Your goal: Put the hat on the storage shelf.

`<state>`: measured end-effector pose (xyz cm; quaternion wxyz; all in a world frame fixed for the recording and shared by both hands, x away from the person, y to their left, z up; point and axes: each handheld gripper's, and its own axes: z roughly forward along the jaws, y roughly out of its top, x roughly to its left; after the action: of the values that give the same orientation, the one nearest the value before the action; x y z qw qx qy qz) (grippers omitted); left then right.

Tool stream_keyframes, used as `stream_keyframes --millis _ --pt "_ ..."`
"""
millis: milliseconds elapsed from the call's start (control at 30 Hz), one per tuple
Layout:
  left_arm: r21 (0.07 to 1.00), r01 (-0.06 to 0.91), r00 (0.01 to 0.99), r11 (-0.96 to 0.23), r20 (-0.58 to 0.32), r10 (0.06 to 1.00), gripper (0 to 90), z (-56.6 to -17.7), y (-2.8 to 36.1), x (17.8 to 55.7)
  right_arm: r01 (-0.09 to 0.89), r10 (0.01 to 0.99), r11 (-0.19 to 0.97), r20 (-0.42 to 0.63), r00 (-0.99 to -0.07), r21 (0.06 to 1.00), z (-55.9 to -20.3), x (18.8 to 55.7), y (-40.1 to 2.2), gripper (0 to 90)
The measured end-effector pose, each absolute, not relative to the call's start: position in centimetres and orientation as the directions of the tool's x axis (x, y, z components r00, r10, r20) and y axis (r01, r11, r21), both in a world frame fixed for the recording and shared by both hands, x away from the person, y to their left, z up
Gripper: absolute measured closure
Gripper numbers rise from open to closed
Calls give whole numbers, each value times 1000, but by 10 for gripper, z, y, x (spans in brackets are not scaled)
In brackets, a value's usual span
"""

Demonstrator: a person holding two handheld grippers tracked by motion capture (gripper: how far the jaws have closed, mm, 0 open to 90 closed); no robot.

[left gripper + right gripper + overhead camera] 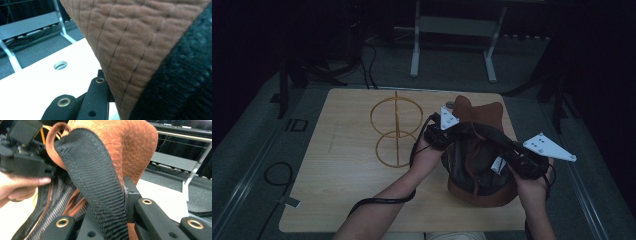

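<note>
Dim room; wooden table (337, 165) bears brown bag (482, 192); both grippers' jaws clamp its black strap (95, 185).

I can read no word, brand or number anywhere: the small white tag (498, 164) inside the brown bag (479, 192) that I hold is too blurred, and the dark marking on the floor (297, 125) stays illegible.

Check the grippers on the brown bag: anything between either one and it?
Nothing visible. The left gripper is shut at the brown bag's rim; the right gripper is shut on its black strap.
</note>
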<state>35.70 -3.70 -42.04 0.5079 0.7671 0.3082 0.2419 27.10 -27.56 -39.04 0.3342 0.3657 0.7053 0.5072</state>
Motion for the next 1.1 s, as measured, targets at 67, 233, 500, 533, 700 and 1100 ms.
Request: stream_keyframes --millis 67,233,500,533,700,1100 --pt "931 212 689 -296 72 721 873 -419 -37 355 178 855 218 -100 -509 960 -393 268 -277 815" --pt "935 199 685 -292 80 724 874 -413 -37 355 177 850 231 -110 -515 957 -396 257 -282 617" --pt "934 173 692 -312 110 713 874 -408 -35 352 191 830 249 -108 -547 950 -394 232 -299 463" --pt "934 163 699 -318 118 705 874 -407 -36 351 200 819 259 -105 -565 945 -394 229 -300 456" --pt "931 150 700 -332 137 701 874 -401 -38 347 210 787 283 -102 -608 936 -396 215 -303 447" --pt "940 114 725 -322 143 673 873 -401 -26 342 255 783 244 -35 -621 935 -396 206 -351 417"
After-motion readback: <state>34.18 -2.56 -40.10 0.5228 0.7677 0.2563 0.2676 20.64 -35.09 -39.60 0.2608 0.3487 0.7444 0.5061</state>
